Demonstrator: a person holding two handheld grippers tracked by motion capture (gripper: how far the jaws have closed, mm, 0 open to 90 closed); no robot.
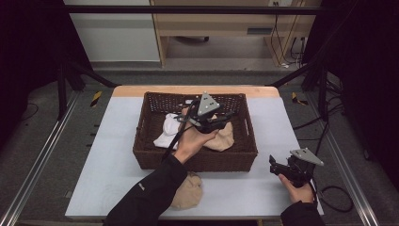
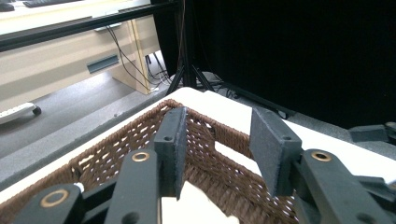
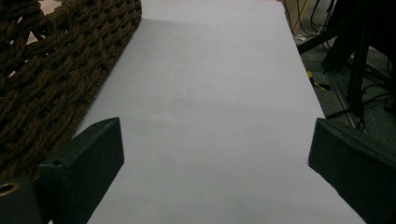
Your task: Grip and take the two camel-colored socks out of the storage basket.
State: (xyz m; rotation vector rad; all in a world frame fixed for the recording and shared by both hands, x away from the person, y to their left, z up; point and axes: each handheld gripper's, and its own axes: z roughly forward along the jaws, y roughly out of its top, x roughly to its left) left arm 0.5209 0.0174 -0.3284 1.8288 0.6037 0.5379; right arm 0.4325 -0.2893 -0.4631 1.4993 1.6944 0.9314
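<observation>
Fingers of the left gripper (image 2: 219, 154) hang open above the basket (image 1: 195, 160); its cable could snag the rim; right gripper (image 3: 215, 177) open, empty.

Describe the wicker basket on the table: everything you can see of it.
The basket is dark brown woven wicker, rectangular, with upright open-weave walls and a thick braided rim. It stands level on the pale table, toward the far edge. A white cloth and a beige cloth lie inside; the left gripper hovers over it.

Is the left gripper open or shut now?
Open. The left gripper has a clear gap between its jaws above the basket, nothing between them.
</observation>
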